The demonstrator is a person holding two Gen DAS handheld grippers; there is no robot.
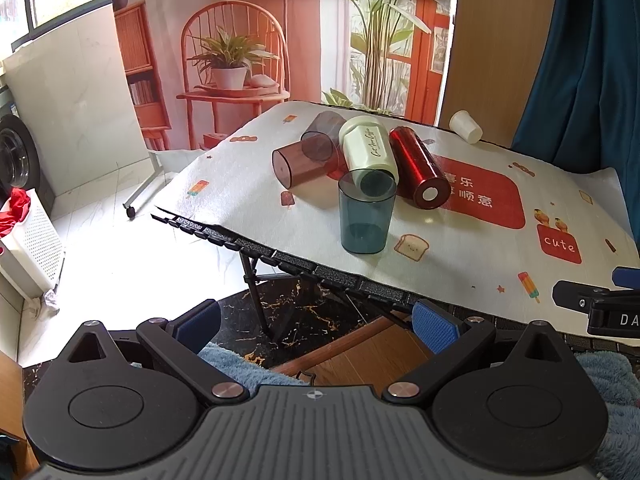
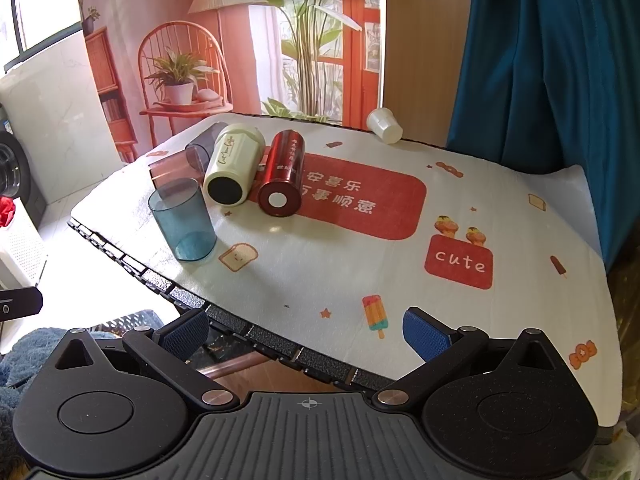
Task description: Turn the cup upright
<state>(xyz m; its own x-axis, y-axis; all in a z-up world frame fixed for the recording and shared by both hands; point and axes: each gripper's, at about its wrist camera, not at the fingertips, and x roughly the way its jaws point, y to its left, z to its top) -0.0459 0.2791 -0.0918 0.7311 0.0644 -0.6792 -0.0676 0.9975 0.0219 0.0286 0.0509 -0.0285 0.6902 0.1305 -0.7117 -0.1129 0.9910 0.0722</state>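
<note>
A clear blue cup (image 1: 365,216) (image 2: 183,222) stands upright near the table's front left edge. Behind it, lying on their sides, are a cream cup (image 1: 368,148) (image 2: 232,168), a shiny red cup (image 1: 418,166) (image 2: 282,176), a brown clear cup (image 1: 302,162) (image 2: 172,168) and a grey clear cup (image 1: 324,134) (image 2: 202,148). A white paper cup (image 1: 466,127) (image 2: 385,125) lies at the far edge. My left gripper (image 1: 316,324) is open and empty, below the table's front edge. My right gripper (image 2: 306,332) is open and empty over the front edge.
The folding table (image 1: 304,268) carries a white mat (image 2: 360,280) with red patches. A blue curtain (image 2: 552,60) hangs at the right. A white perforated bin (image 1: 32,248) stands on the floor at the left. The right gripper's body (image 1: 600,304) shows at the left wrist view's right edge.
</note>
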